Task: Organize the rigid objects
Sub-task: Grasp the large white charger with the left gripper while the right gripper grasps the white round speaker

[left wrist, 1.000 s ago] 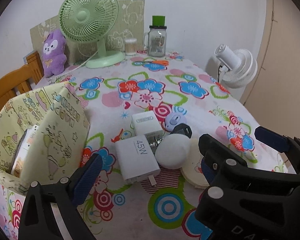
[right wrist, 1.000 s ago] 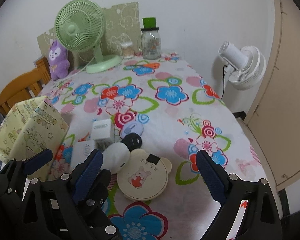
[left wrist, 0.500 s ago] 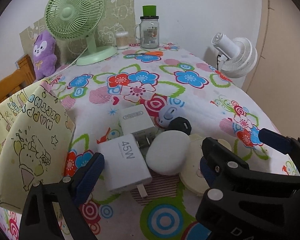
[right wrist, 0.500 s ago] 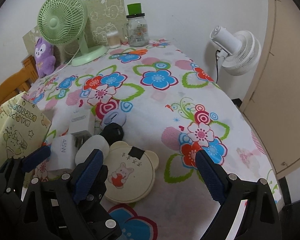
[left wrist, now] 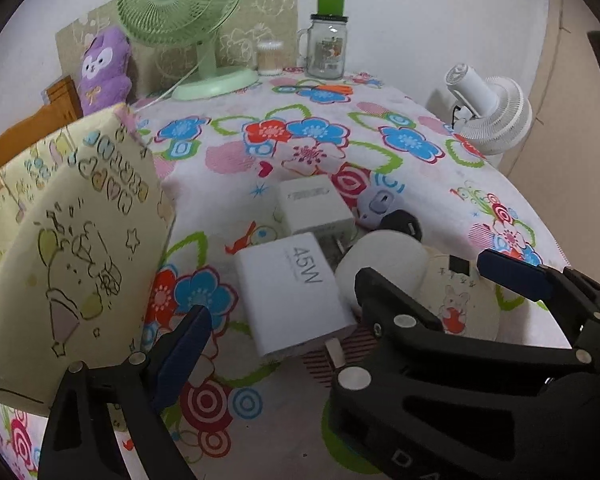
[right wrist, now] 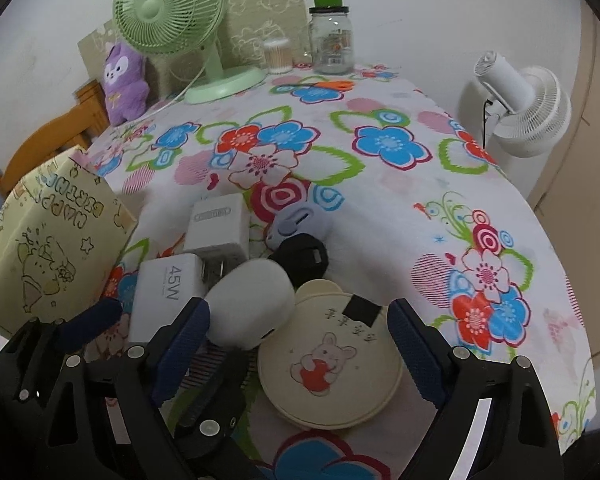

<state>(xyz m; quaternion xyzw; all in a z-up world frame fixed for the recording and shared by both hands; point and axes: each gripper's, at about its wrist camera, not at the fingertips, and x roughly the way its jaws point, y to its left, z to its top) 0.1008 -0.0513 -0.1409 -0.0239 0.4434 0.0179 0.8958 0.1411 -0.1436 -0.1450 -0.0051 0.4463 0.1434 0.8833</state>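
Right gripper (right wrist: 298, 356), jaws just narrowing yet empty, now lower around round bear-eared case (right wrist: 330, 364) at lower centre; left gripper (left wrist: 284, 312) open over 45W charger (left wrist: 290, 292), both pickups seemingly near.

Two close downward views, shared tabletop (left wrist: 312, 420)

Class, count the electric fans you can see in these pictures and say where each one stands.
2. The green desk fan stands on the table's far end, beside the purple plush toy. The white fan stands off the table's right edge. Others may be out of view.
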